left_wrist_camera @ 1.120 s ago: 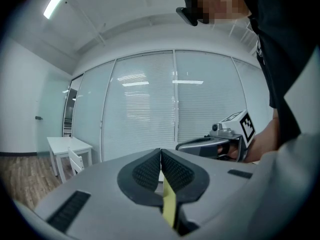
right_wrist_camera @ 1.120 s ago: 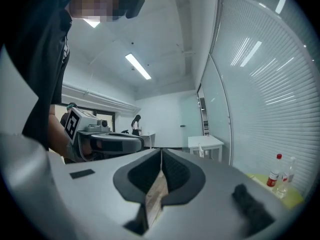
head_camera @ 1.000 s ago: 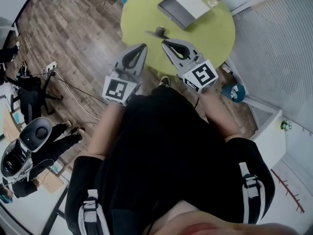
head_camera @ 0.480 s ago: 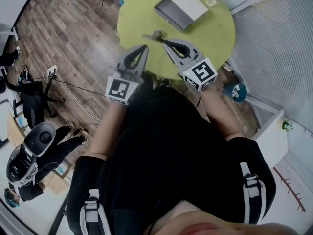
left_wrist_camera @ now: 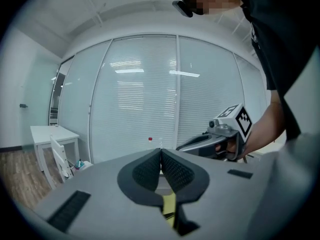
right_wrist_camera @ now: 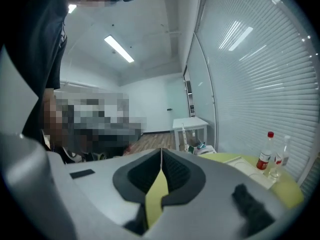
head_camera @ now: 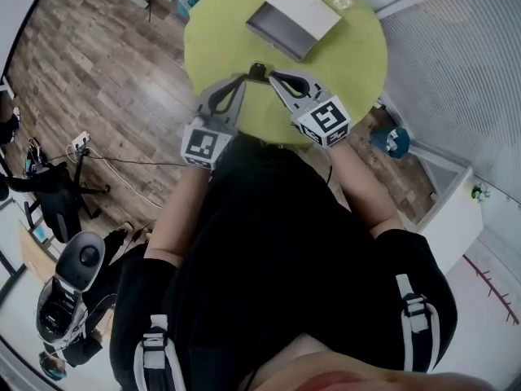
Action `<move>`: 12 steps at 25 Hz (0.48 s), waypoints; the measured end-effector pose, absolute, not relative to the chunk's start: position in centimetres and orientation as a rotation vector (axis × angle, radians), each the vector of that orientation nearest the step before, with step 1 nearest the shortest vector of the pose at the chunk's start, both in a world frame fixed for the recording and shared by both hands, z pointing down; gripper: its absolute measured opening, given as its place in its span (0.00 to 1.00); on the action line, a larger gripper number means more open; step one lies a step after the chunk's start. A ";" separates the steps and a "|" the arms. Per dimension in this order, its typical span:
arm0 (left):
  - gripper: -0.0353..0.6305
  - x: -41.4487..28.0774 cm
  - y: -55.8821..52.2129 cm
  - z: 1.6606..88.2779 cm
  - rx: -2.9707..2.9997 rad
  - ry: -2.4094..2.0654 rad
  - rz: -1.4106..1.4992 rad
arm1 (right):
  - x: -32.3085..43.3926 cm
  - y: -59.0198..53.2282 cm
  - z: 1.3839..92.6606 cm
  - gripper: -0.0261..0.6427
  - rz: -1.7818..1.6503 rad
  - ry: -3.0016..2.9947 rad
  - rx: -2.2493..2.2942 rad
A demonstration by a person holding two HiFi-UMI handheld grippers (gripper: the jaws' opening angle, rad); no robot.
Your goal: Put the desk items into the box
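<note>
Lime-green round table [head_camera: 212, 31] fills the head view's top, with the open grey box [head_camera: 293, 19] at upper centre. A small dark desk item [head_camera: 259, 70] lies between the tips of the left gripper [head_camera: 241, 80] and right gripper [head_camera: 273, 76], both closed and empty. This looks like the approach; next, one gripper must open over the item.

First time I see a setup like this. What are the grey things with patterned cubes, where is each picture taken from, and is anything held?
No robot here: a person holds a clamping tool in each hand, the left gripper and the right gripper; the patterned cubes belong to them. One picture looks down from the person's head; the other two ride on the grippers. On the round green table are a flat box, two bottles and a small dark item. Both grippers are closed and empty.
</note>
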State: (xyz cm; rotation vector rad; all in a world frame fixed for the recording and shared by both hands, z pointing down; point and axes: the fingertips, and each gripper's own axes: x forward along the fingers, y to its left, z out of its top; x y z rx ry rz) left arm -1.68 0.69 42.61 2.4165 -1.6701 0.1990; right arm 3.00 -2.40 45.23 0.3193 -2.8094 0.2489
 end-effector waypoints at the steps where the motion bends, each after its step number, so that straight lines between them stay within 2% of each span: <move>1: 0.07 -2.1 0.1 43.2 2.427 -1.658 0.203 | 2.6 -3.0 46.0 0.07 0.263 -2.802 0.326; 12: 0.07 -4.9 -5.2 51.1 2.441 -1.547 0.173 | 0.5 -6.4 58.6 0.07 0.325 -2.574 0.321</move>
